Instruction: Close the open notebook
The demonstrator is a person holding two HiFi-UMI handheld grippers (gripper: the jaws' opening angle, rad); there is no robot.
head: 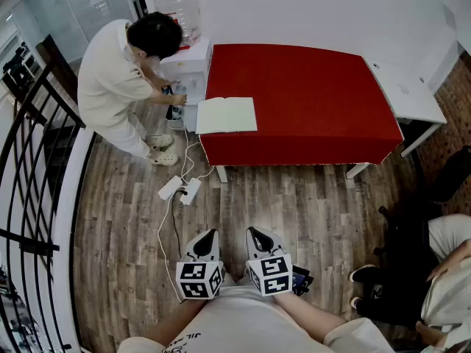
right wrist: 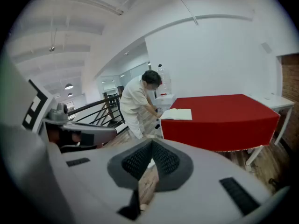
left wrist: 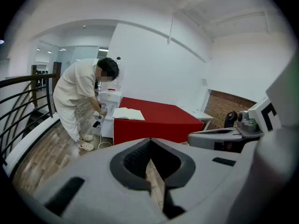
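An open notebook (head: 227, 115) with white pages lies flat at the front left corner of the red table (head: 309, 101). It also shows far off in the left gripper view, notebook (left wrist: 128, 114), and in the right gripper view, notebook (right wrist: 177, 114). My left gripper (head: 208, 239) and right gripper (head: 256, 235) hang side by side close to my body above the wooden floor, well short of the table. Each is shut with nothing between its fingers: left gripper (left wrist: 150, 141), right gripper (right wrist: 152, 143).
A person in white (head: 118, 87) bends over a water dispenser (head: 188, 68) at the table's left end. A power strip with cables (head: 180, 190) lies on the floor before the table. A white side table (head: 408, 94) stands at the right, a black railing (head: 29, 160) at the left, a seated person (head: 449, 271) at the lower right.
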